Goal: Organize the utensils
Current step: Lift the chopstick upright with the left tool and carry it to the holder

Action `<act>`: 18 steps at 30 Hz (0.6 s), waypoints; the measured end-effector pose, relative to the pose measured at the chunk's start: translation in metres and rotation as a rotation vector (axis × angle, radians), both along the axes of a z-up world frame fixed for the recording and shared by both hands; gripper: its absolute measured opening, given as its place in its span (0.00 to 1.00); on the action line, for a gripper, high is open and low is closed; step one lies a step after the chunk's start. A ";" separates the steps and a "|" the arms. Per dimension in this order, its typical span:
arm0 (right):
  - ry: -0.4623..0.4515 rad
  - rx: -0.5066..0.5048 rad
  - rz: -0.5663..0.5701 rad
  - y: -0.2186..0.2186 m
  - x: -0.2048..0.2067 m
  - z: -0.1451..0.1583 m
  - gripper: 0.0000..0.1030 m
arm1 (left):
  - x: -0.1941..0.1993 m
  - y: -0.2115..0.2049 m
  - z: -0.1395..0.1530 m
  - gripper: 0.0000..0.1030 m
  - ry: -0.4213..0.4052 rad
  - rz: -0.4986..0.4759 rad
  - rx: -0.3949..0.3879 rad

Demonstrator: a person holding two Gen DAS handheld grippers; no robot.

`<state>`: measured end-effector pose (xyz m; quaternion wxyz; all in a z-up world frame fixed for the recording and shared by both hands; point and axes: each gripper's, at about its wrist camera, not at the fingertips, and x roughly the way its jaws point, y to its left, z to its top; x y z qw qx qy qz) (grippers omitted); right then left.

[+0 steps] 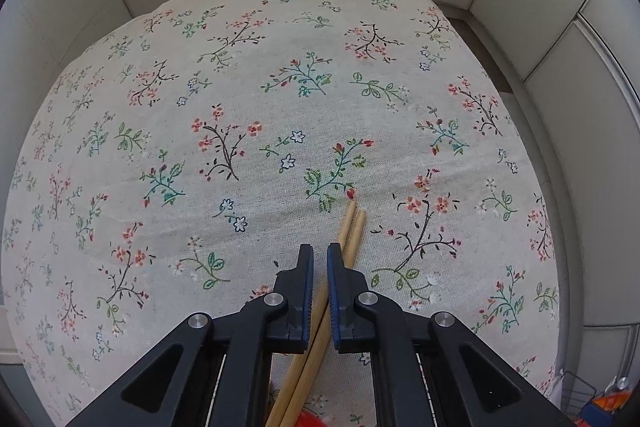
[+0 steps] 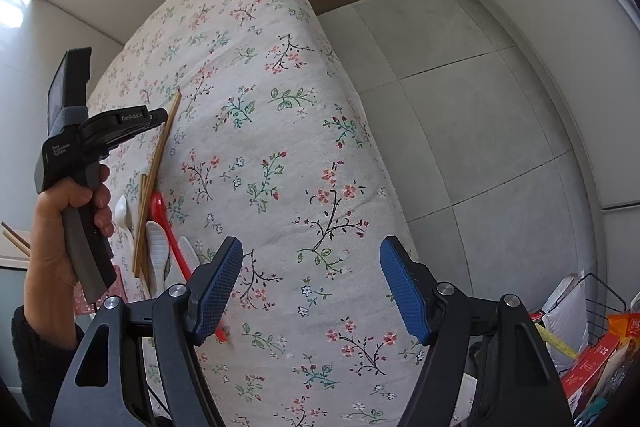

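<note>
Left wrist view: the left gripper (image 1: 319, 255) points steeply down at the surface (image 1: 280, 87), which is covered in a floral cloth. Its fingers (image 1: 304, 291) are clenched on a pair of wooden chopsticks (image 1: 352, 227); the sticks pass between the blue pads and their tips rest on the cloth just ahead of the fingers. A red item shows at the bottom edge beneath the sticks, too little of it to identify. Right wrist view: the right gripper (image 2: 312, 283) hangs over the near part of the surface, fingers (image 2: 218, 283) released and wide apart, nothing between them. Along the left edge of the surface, a hand (image 2: 60, 227) carries the left gripper with the chopsticks slanting down from it. Below lie more chopsticks (image 2: 140, 227), a red spoon (image 2: 168, 227) and white spoons (image 2: 156, 247), clustered and overlapping. A wire basket (image 2: 600, 299) with packets stands on the floor at lower right.
</note>
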<state>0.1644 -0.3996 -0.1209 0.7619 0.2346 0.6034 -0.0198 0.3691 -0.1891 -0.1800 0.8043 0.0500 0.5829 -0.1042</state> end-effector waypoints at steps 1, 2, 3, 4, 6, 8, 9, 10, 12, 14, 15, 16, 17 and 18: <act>0.001 -0.001 0.001 0.001 0.000 0.000 0.72 | 0.000 -0.001 0.000 0.07 0.010 -0.006 -0.013; 0.001 -0.001 0.002 0.001 0.000 0.000 0.72 | 0.004 -0.002 0.000 0.07 0.021 -0.009 -0.028; 0.001 -0.002 0.002 0.002 0.000 -0.001 0.72 | 0.005 -0.002 -0.001 0.07 0.028 -0.012 -0.031; 0.001 -0.002 0.002 0.002 0.000 -0.001 0.72 | 0.005 -0.002 -0.001 0.07 0.029 -0.015 -0.025; 0.001 -0.002 0.002 0.002 0.000 -0.001 0.72 | 0.007 -0.004 -0.002 0.07 0.022 -0.019 -0.006; 0.000 -0.002 0.004 0.003 0.000 -0.001 0.72 | 0.011 -0.005 -0.004 0.07 0.024 -0.017 0.005; 0.001 -0.002 0.005 0.003 0.001 -0.001 0.72 | 0.012 -0.005 -0.006 0.07 0.032 -0.015 0.002; 0.001 -0.003 0.004 0.003 0.000 -0.001 0.72 | 0.014 -0.006 -0.008 0.10 0.037 -0.014 0.002; 0.003 -0.002 0.003 0.004 0.000 -0.002 0.72 | 0.016 -0.006 -0.011 0.10 0.025 -0.024 0.015; 0.005 -0.001 0.001 0.004 0.000 -0.003 0.72 | 0.013 -0.011 -0.012 0.09 0.008 -0.039 0.037; 0.006 -0.002 0.000 0.004 0.001 -0.003 0.72 | 0.012 -0.012 -0.012 0.09 0.004 -0.040 0.050; 0.007 -0.003 -0.001 0.004 0.001 -0.004 0.72 | 0.009 -0.014 -0.011 0.08 -0.001 -0.035 0.069; 0.009 -0.003 -0.004 0.003 0.001 -0.004 0.72 | 0.006 -0.014 -0.009 0.07 -0.009 -0.035 0.080; 0.011 -0.002 -0.006 0.002 0.001 -0.005 0.72 | 0.004 -0.014 -0.006 0.06 -0.019 -0.041 0.079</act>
